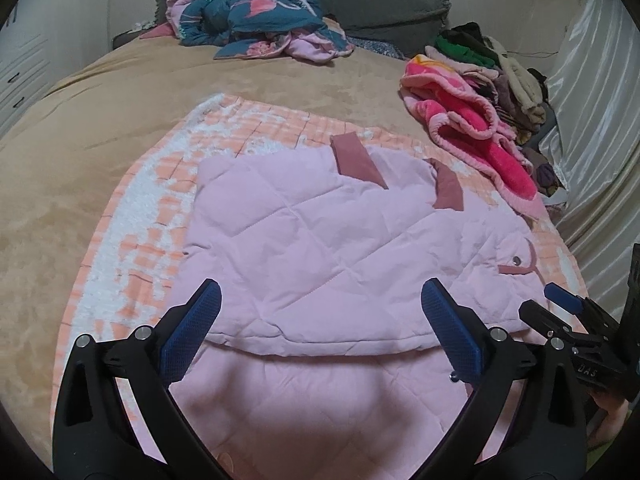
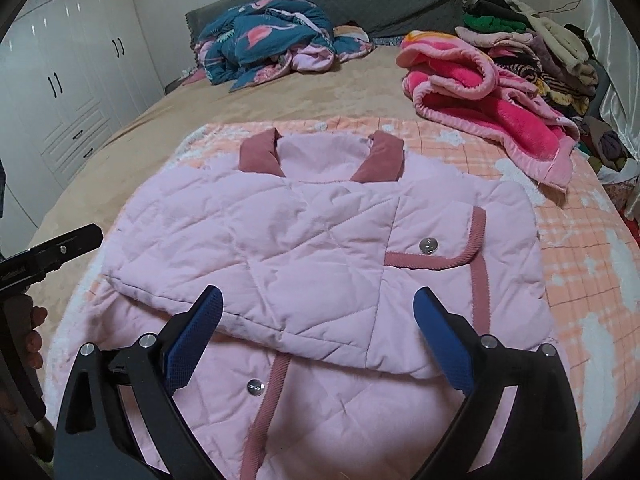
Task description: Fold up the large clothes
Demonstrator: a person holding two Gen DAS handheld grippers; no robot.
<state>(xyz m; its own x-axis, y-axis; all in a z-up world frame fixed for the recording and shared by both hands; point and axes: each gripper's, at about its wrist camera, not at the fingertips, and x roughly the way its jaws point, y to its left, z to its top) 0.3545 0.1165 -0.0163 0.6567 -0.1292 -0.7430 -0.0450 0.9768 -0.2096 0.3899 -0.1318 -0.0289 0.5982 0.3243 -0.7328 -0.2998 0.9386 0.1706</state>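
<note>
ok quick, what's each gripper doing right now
Left gripper: open, holding nothing, over the pink jacket.
Right gripper: open, holding nothing, over the same jacket.

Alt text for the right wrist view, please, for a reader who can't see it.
A pale pink quilted jacket with dusty-rose trim lies on a peach checked blanket on a bed, its lower part folded up over itself. The open right gripper hovers above the folded edge, holding nothing. A pink fleece blanket and a flamingo-print quilt lie behind.
</note>
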